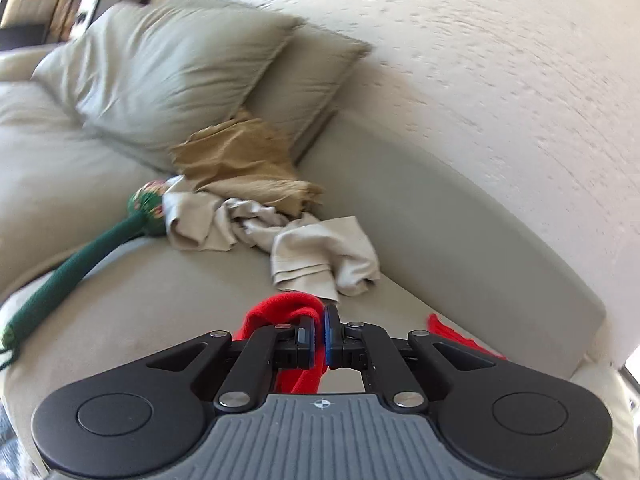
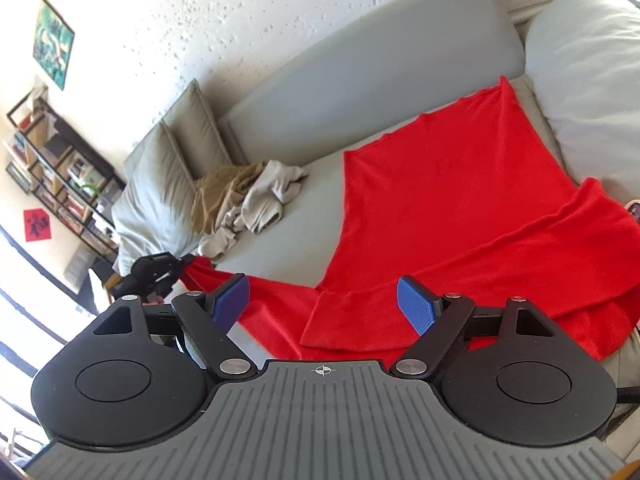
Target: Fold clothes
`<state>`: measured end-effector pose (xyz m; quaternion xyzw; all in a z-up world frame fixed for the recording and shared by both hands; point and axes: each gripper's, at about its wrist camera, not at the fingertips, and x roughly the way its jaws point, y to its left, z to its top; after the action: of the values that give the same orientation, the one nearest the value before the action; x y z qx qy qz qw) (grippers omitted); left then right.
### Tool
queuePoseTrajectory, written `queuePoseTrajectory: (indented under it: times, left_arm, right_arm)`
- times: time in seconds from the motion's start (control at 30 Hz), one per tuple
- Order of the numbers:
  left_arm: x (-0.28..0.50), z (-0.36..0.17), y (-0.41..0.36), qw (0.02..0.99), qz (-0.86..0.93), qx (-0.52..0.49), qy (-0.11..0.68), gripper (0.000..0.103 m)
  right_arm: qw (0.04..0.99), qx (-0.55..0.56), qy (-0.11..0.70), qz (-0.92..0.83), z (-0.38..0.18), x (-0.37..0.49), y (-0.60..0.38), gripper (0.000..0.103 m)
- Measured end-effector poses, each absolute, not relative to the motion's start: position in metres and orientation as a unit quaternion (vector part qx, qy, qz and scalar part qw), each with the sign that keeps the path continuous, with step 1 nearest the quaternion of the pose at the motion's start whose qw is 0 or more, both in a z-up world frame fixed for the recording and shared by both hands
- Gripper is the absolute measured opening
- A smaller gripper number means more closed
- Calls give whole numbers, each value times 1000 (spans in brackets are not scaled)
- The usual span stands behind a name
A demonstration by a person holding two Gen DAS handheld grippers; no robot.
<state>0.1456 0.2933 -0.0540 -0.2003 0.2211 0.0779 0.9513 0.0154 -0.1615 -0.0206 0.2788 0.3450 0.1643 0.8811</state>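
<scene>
- The bright red fleece garment lies spread across the grey sofa seat; its near edge is hidden behind the right tongs' body.
- Left tongs are pressed together, pinching a bunched red corner; the cloth below is cut off.
- Right tongs hang spread above the garment, touching nothing.
- A crumpled pile of beige and tan clothes sits near the grey pillows, motion-blurred.
- The dark green knitted sleeve is cut off at the left edge.

Hardly any writing is on show. One red square paper sign is seen on the wall just below the bookshelf, with a black brush character painted on it; the character is too blurred to be read. No brand, label or number can be made out elsewhere.
</scene>
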Motion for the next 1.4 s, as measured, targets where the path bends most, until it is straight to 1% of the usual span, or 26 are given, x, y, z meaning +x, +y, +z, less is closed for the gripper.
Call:
queuePoseTrajectory:
  times: [0.1,0.2,0.3,0.37,0.4,0.43,0.5,0.53,0.57,0.6,0.63,0.67,0.73,0.87,0.97,1.03,1.17,1.3,1.4]
  left_arm:
    - [129,-39,223,967,60,-132,210,2]
    - [108,-38,150,976,46,-57,203,2]
    - [90,-51,75,978,26,25,204,3]
    - [77,-69,20,975,6,92,202,4]
    - [73,-83,-6,968,-15,124,218,10]
    - [69,-99,-32,957,-40,155,242,23]
    - [56,-124,-64,934,-90,189,291,35]
    - [49,-136,-79,920,-115,203,315,36]
    - [38,-143,-88,911,-134,222,321,37]
    - [26,-144,-91,908,-144,233,318,46]
    - [16,-143,-91,906,-152,240,314,53]
    - [11,-139,-84,907,-157,228,318,54]
    - [3,-129,-64,910,-165,189,329,65]
    - [8,-112,-11,918,-113,112,362,66]
    - [14,-109,28,925,-54,73,368,66]
    - [20,-112,54,924,-20,31,382,61]
    - [18,-112,86,919,7,-58,389,61]
    - [12,-113,98,919,6,-78,386,61]
    - [12,-116,107,918,10,-93,385,61]
  right_arm:
    - [882,297,335,146,-21,4,-186,83]
    - [882,316,326,124,-23,-7,-212,83]
    - [880,341,315,102,-27,-19,-240,83]
    - [877,357,310,87,-30,-25,-258,83]
    - [875,365,309,81,-33,-28,-266,83]
    - [872,370,311,77,-36,-29,-272,83]
    - [867,377,318,70,-42,-31,-282,83]
    - [865,377,322,70,-45,-30,-286,83]
    - [864,377,327,69,-47,-30,-290,84]
    - [863,378,328,68,-49,-31,-294,85]
    - [863,379,328,65,-52,-31,-297,86]
    - [863,376,332,62,-55,-30,-299,87]
    - [863,368,341,56,-61,-27,-300,87]
    - [866,325,375,66,-74,-7,-282,87]
    - [864,291,402,85,-88,13,-255,86]
    - [865,259,418,98,-95,29,-231,85]
    - [885,143,427,115,-106,67,-166,85]
    - [902,14,419,104,-114,99,-106,85]
    - [898,-44,426,100,-126,121,-78,83]
